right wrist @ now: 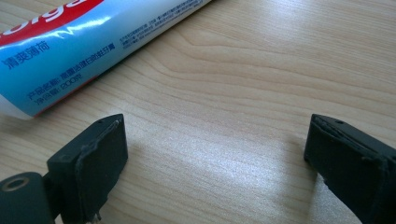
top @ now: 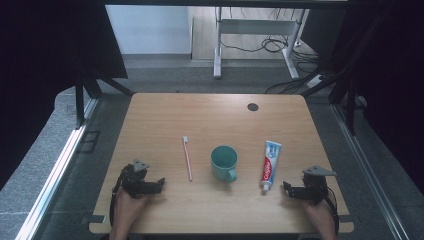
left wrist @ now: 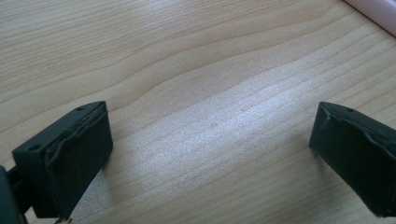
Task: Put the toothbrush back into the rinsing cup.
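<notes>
A light wooden table (top: 210, 120) holds a pink toothbrush (top: 187, 157), a teal handled mug (top: 224, 163) and a blue-and-red toothpaste tube (top: 270, 165) in a row. The right gripper (top: 289, 188) rests just beside the tube's cap end, jaws wide — best to straddle the tube squarely before closing. The left gripper (top: 159, 184) rests near the toothbrush, jaws wide, empty.

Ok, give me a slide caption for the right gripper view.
Open right tongs rest empty on the wooden table beside a toothpaste tube.
</notes>
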A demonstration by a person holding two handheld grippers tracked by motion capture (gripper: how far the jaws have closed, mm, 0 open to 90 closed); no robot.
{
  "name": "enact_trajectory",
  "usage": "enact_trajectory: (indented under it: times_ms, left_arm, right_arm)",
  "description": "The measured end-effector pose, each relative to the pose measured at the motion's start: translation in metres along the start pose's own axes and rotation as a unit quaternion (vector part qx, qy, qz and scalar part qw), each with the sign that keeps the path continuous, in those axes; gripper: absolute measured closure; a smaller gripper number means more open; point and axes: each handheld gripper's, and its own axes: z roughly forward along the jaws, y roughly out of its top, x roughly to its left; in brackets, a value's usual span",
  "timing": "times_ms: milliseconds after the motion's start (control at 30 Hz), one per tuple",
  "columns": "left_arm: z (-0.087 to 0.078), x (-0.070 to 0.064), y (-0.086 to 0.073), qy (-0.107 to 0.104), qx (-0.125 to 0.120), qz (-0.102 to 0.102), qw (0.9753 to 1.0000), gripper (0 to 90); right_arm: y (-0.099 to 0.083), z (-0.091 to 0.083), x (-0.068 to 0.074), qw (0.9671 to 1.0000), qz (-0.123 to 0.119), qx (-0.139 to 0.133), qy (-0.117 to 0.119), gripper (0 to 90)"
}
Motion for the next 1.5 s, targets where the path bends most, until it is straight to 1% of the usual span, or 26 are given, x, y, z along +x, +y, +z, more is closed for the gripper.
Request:
enact_trajectory:
  times_ms: [267,833,900,933,1000,1033,1200,1233,1300,1333,1400,1433,1467,1500]
  left_arm:
    - [0.000,-0.001,0.000,0.003,-0.001,-0.004,1.0000,0.0]
    - [-0.001,-0.001,-0.001,0.003,-0.005,-0.004,1.0000,1.4]
    - [-0.002,-0.001,-0.001,0.002,-0.008,-0.004,1.0000,4.8]
    - [-0.004,-0.001,-0.002,0.001,-0.014,-0.001,0.9999,8.0]
    - [-0.004,-0.001,-0.003,-0.001,-0.017,0.002,0.9999,13.0]
    - [-0.005,0.000,-0.003,-0.003,-0.017,0.003,0.9998,13.0]
    - [-0.008,0.001,-0.002,-0.009,-0.015,0.009,0.9998,25.0]
    - [-0.009,0.001,-0.002,-0.010,-0.014,0.009,0.9998,25.0]
    - [-0.010,0.001,-0.001,-0.015,-0.014,0.010,0.9997,30.1]
    - [-0.011,0.002,-0.001,-0.023,-0.015,0.009,0.9996,35.9]
    - [-0.012,0.002,0.000,-0.035,-0.012,0.013,0.9992,42.4]
    - [-0.012,0.002,0.000,-0.035,-0.012,0.013,0.9992,45.8]
    - [-0.013,0.002,0.000,-0.043,-0.012,0.021,0.9988,51.3]
    - [-0.014,0.001,0.001,-0.043,-0.014,0.025,0.9987,54.7]
  right_arm:
    - [0.000,0.000,0.000,1.0000,0.000,0.000,0.000,5.5]
    - [0.000,0.000,0.000,1.0000,-0.001,0.000,0.001,5.2]
    - [0.000,0.000,0.000,1.0000,-0.001,0.000,0.001,5.2]
    - [0.000,0.000,0.000,1.0000,-0.003,0.000,0.002,5.3]
    - [0.000,0.000,0.000,1.0000,-0.003,0.000,0.002,5.3]
    - [0.000,0.000,0.000,1.0000,-0.003,0.000,0.002,5.3]
    - [0.000,0.000,0.000,1.0000,-0.003,0.000,0.002,5.3]
    - [0.000,0.000,0.000,1.0000,-0.003,0.000,0.002,5.3]
    - [0.000,0.000,0.000,1.0000,-0.003,0.000,0.002,5.3]
    - [0.000,0.000,0.000,1.0000,-0.003,0.000,0.002,5.3]
    - [0.000,0.000,0.000,1.0000,-0.003,0.000,0.002,5.3]
    - [0.000,0.000,0.000,1.0000,-0.003,0.000,0.002,5.3]
    - [0.000,0.000,0.000,1.0000,-0.003,0.000,0.002,5.3]
    - [0.000,0.000,0.000,1.0000,-0.003,0.000,0.002,5.3]
